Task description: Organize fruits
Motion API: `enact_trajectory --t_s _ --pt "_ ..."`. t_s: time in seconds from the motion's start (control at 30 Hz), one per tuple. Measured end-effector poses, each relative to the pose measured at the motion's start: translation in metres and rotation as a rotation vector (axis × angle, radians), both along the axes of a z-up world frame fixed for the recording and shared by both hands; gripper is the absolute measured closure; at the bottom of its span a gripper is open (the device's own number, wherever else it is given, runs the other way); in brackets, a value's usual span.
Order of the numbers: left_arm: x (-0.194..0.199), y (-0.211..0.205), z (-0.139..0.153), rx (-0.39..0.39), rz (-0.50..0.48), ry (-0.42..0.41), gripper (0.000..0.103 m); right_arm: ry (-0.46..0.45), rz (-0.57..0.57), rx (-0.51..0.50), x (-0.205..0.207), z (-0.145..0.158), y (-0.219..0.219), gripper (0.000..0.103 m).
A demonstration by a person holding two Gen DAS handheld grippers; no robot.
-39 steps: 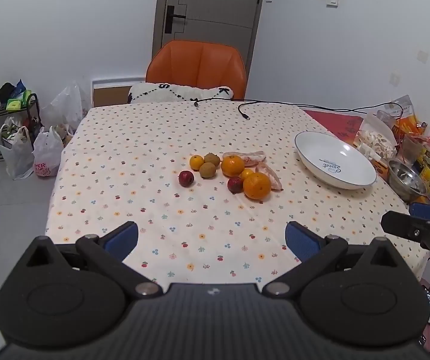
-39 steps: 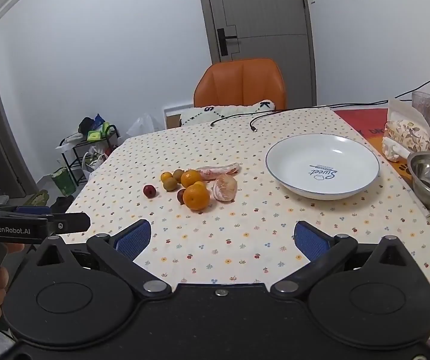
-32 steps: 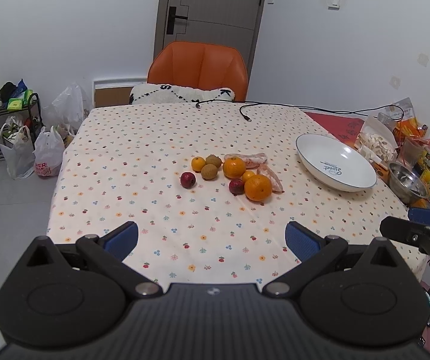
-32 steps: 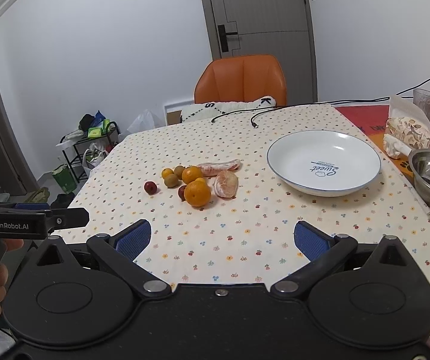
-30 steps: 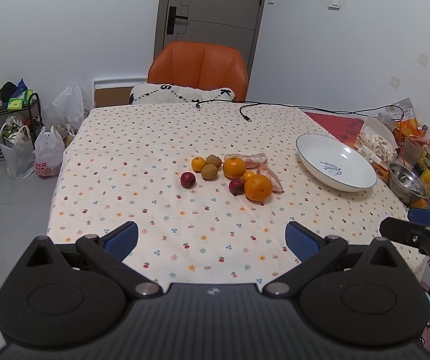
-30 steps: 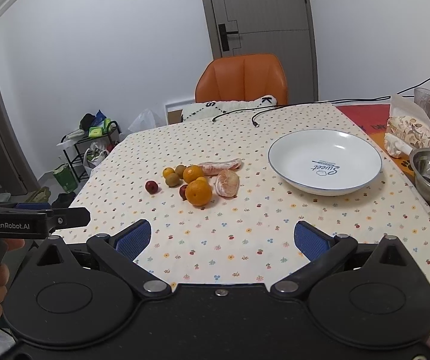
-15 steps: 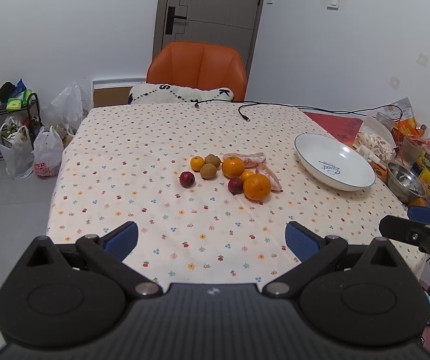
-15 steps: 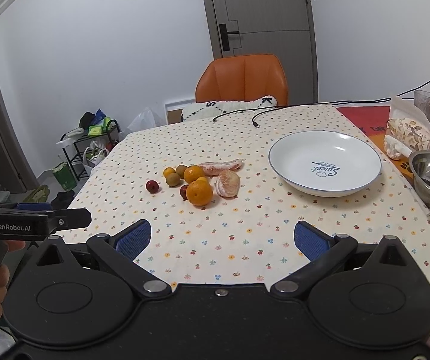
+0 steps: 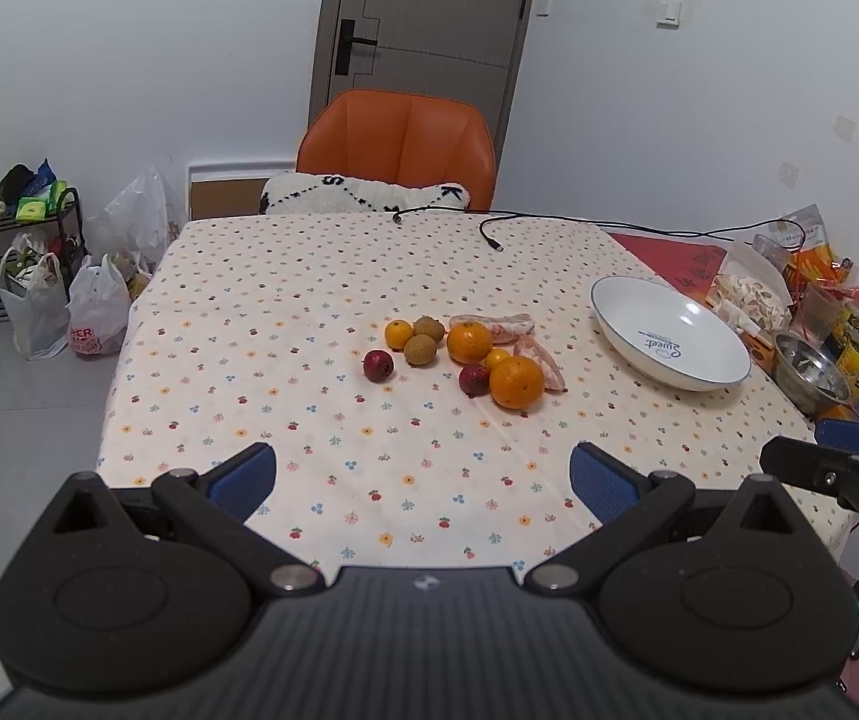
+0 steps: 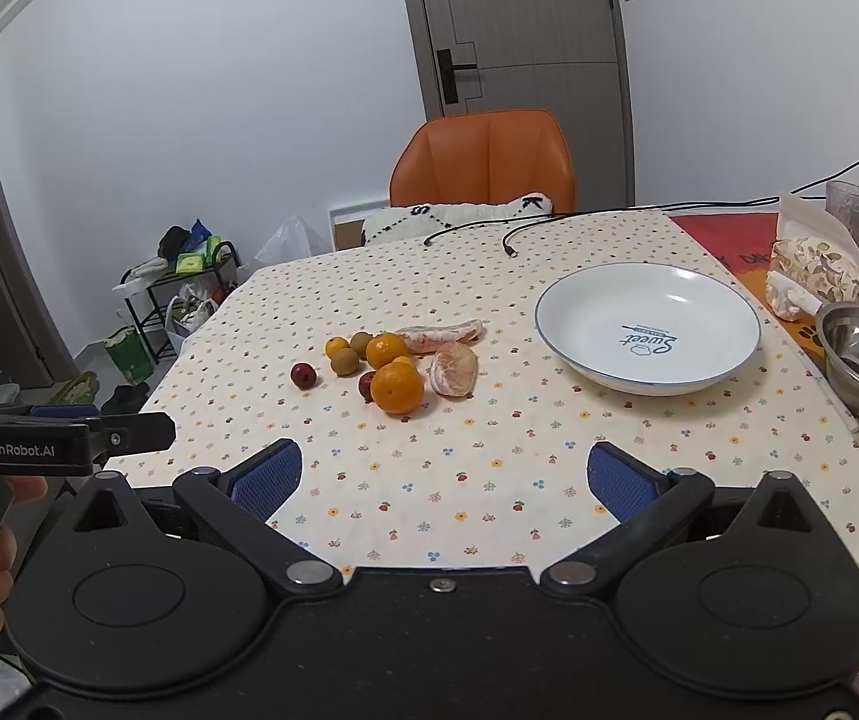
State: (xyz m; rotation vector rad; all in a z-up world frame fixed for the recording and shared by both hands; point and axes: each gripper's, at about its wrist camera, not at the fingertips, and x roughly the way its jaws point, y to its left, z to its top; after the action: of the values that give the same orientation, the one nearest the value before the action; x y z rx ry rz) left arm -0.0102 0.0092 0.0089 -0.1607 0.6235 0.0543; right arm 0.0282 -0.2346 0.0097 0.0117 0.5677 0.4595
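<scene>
A: Any fruit in the white round ceramic plate [image 10: 723,369] yet?

B: None. The pile of oranges, kiwis and red fruits [image 9: 465,354] sits mid-tabletop; left claw [image 9: 423,474] and right claw [image 10: 444,474] gape wide, empty.

A cream cloth with small coloured flowers [image 9: 309,312] covers the counter. The round white ceramic plate [image 10: 648,333] has a thin blue rim. Round oranges [image 10: 397,387] are bright orange; small plums [image 9: 378,365] dark red.
</scene>
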Motion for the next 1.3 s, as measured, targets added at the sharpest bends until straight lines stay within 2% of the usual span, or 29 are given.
enact_trajectory --t_s 0.7,1.0,1.3 --pt "0.000 0.002 0.001 -0.008 -0.003 -0.027 0.000 0.001 0.006 0.017 0.002 -0.003 0.001 0.000" --pt "0.014 0.007 -0.006 -0.019 -0.004 -0.036 0.000 0.009 0.035 0.074 0.018 -0.010 0.004 0.000" --pt "0.038 0.013 -0.014 -0.040 -0.009 -0.039 0.000 0.033 0.029 0.082 0.041 -0.014 0.010 0.000"
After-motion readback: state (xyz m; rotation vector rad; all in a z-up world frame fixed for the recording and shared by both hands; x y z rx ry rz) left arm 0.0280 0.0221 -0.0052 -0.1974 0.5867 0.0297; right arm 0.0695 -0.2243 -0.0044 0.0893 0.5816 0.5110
